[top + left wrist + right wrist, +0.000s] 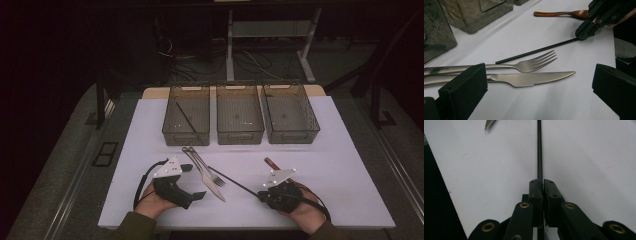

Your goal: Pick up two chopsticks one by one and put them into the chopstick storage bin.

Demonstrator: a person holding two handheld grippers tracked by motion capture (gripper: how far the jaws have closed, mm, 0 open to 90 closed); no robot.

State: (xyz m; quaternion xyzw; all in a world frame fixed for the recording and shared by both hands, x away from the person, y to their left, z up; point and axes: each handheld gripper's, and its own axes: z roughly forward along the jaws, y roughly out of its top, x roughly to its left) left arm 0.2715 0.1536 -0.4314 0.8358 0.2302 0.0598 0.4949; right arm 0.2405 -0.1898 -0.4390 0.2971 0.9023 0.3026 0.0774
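Chopstick (539, 152) lying flat on the white bench (320, 165), one end pinched in the right claw (542, 185).
It is looking thin, stiff, light and likely slippery; the claw is gripping at the very end, so the far tip may be swinging once lifted. The left claw (539, 87) is standing wide open, holding nothing, over the knife (531, 79) and fork (529, 64). The right claw is partly covering the brown spoon (559, 13).
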